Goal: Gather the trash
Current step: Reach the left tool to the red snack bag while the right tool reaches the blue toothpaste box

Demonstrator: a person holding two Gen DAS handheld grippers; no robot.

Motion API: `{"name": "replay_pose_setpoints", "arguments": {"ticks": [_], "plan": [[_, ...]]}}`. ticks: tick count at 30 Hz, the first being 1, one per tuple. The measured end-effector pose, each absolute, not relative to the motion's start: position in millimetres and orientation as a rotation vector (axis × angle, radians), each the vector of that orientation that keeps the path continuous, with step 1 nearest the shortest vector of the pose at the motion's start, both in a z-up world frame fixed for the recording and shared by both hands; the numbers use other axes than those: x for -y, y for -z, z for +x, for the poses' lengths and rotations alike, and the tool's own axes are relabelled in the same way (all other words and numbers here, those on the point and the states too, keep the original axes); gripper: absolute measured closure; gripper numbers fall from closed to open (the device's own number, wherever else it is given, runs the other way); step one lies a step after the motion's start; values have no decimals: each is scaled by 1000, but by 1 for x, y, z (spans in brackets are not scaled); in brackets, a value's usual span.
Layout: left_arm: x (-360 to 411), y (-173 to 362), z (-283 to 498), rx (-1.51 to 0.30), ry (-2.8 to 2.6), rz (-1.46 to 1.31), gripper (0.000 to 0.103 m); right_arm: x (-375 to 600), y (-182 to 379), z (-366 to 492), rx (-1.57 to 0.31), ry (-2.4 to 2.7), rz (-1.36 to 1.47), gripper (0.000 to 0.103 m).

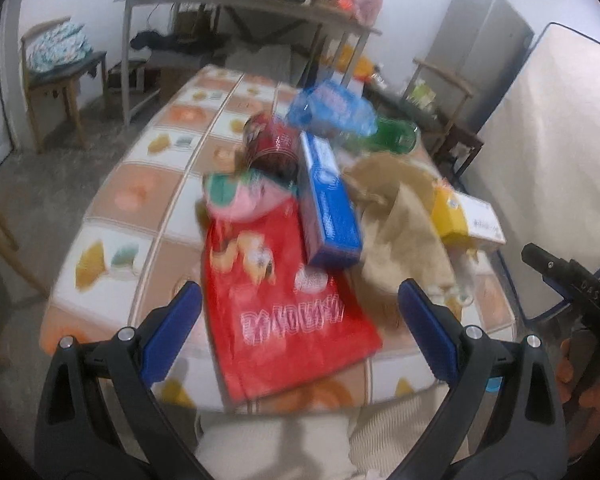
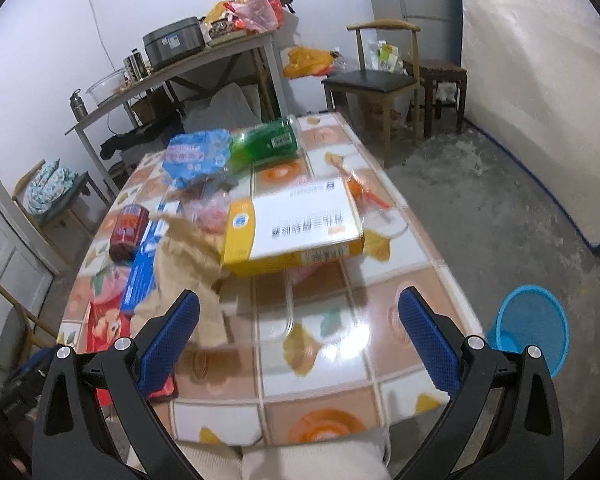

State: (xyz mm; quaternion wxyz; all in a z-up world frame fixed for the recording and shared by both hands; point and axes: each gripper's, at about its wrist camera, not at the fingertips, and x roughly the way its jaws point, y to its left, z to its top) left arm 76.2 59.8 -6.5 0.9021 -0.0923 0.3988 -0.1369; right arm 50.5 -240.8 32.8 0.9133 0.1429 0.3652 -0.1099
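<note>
Trash — red snack bag (image 1: 284,312), blue carton (image 1: 326,204), yellow-white box (image 2: 296,228) — litters tiled table (image 2: 340,364); left gripper (image 1: 300,328) and right gripper (image 2: 299,336) gape wide, empty.

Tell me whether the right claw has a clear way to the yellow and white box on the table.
Probably yes. The right claw is open, with only bare tabletop between it and the yellow and white box. The brown paper bag lies to the box's left, off that path.

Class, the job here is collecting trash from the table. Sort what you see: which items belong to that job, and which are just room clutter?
Belongs to the job:
red snack bag
blue box
red can
green bottle
blue plastic wrapper
brown paper bag
yellow-and-white box
blue bin

Just lying about:
rice cooker
chair
metal flask
</note>
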Motion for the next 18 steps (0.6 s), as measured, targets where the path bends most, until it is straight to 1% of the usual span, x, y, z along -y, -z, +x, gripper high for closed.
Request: {"name": "replay_pose_setpoints", "arguments": {"ticks": [5, 10, 12, 14, 15, 17, 18], "plan": [[-73, 3, 101, -814, 277, -186, 9, 255, -41, 62, -736, 195, 313, 6], [-86, 22, 127, -923, 210, -100, 9, 262, -27, 69, -752, 162, 385, 6], [-86, 30, 136, -974, 227, -74, 14, 260, -22, 70, -755, 138, 396, 6], [-86, 39, 141, -1020, 242, -72, 30, 258, -19, 72, -758, 118, 394, 6], [-85, 46, 147, -1060, 243, -86, 33, 256, -18, 72, -757, 100, 395, 6], [-84, 57, 153, -1103, 239, -106, 45, 253, -17, 73, -757, 61, 406, 6], [-83, 63, 158, -1128, 225, -115, 49, 251, -17, 73, -756, 37, 408, 6]]}}
